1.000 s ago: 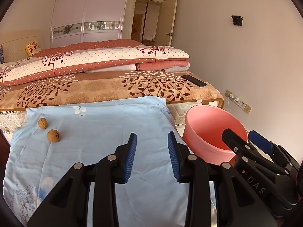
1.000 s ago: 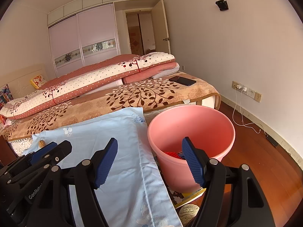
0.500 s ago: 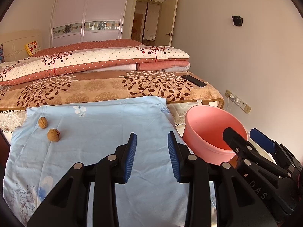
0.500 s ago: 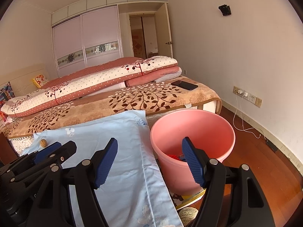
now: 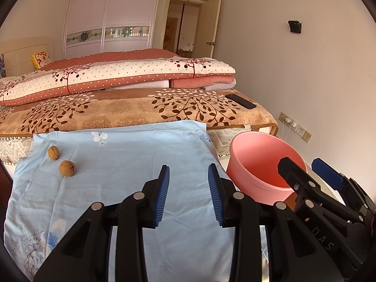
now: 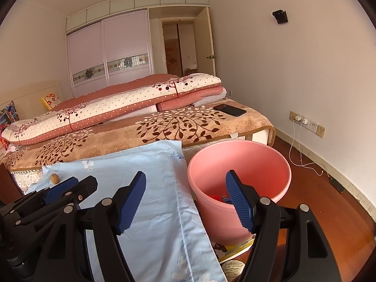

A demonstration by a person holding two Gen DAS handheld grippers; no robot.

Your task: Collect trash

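Some trash already lies in the pink bin (image 6: pixel 239 164) beside the bed, two walnuts (image 5: pixel 67 168) remain on the blue cloth (image 5: pixel 131 164), and both grippers, left (image 5: pixel 188 193) and right (image 6: pixel 185 202), gape empty.

Black phone (image 5: pixel 240 101) on leaf-patterned blanket (image 5: pixel 131 110), beside folded quilt (image 5: pixel 122 77)
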